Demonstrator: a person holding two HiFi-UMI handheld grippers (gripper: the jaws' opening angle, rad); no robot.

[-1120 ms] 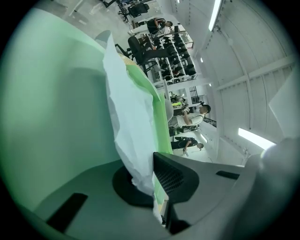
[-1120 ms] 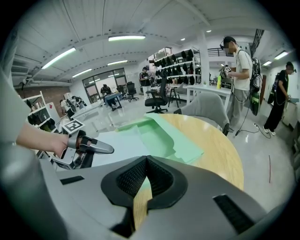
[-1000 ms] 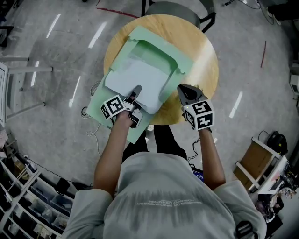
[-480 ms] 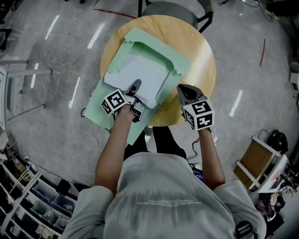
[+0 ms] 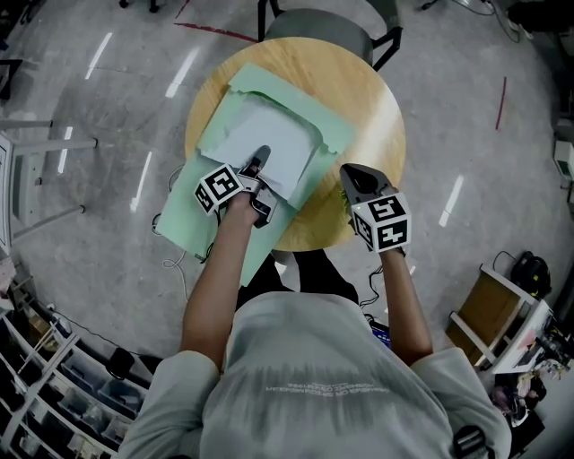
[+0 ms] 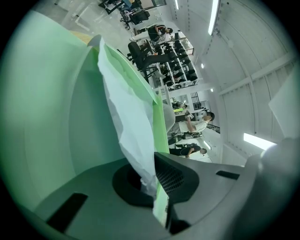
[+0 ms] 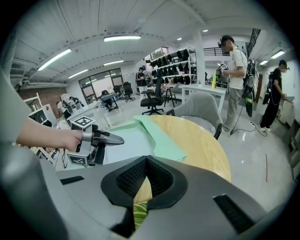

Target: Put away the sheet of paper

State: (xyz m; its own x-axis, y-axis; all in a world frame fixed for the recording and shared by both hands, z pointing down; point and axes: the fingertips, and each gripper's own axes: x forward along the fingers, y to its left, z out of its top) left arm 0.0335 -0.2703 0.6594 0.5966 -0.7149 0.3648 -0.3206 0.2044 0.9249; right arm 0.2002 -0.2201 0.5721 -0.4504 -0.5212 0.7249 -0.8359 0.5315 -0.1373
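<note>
A white sheet of paper point(image 5: 269, 136) lies inside an open pale green folder point(image 5: 334, 131) on a round wooden table point(image 5: 368, 90). The folder's near part hangs over the table's left front edge. My left gripper point(image 5: 261, 161) is shut on the sheet's near edge. In the left gripper view the paper point(image 6: 126, 112) runs out from between the jaws, with a folder point(image 6: 47, 93) flap beside it. My right gripper point(image 5: 349, 173) is shut and empty, above the table's near right edge. From the right gripper point(image 7: 146, 161) view, the left gripper point(image 7: 117, 139) sits over the folder point(image 7: 161, 136).
A grey chair point(image 5: 325, 20) stands at the table's far side. Cables point(image 5: 179, 260) lie on the floor by the left edge, and a cardboard box point(image 5: 484, 309) stands at the right. Two people point(image 7: 234, 70) stand beyond the table near shelves point(image 7: 173, 65).
My left gripper has pushed the sheet away from me, deeper into the folder, and less white paper shows. The right gripper has stayed where it was.
</note>
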